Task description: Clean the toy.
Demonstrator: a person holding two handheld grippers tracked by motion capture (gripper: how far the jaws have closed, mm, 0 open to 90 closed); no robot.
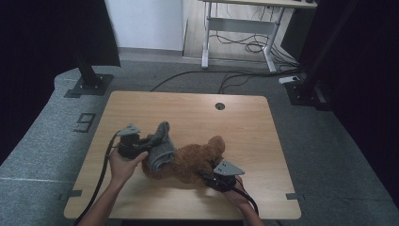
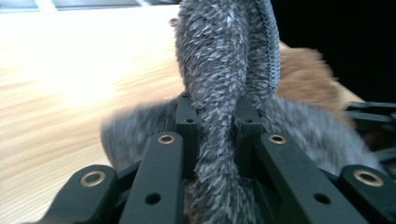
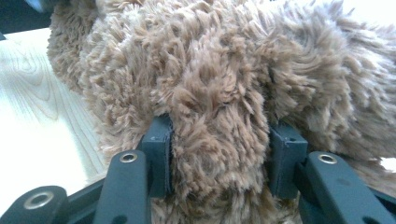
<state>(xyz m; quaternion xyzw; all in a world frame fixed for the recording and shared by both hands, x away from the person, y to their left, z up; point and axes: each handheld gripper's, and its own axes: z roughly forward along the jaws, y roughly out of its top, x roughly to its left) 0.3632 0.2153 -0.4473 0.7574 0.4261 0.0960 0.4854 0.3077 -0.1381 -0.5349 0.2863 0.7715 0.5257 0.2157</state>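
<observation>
Two soft things lie together on the wooden surface, a little toward our near edge: a brown plush toy and a grey fuzzy garment. In the high view the garment drapes over the toy's left end, touching it, with one end lifted toward the left gripper.

Left gripper: we hold it at the garment's left side. In the left gripper view its jaws are pinched nearly together on a bunched fold of the grey garment, which rises between them; a ribbed knit edge runs along the fold's right side. The brown toy shows behind it, blurred.

Right gripper: we hold it at the toy's near right side. In the right gripper view the jaws stand partly closed, clamped on a thick lobe of the brown plush toy; fur bulges over both pads. Which part of the toy this is, we cannot tell.
</observation>
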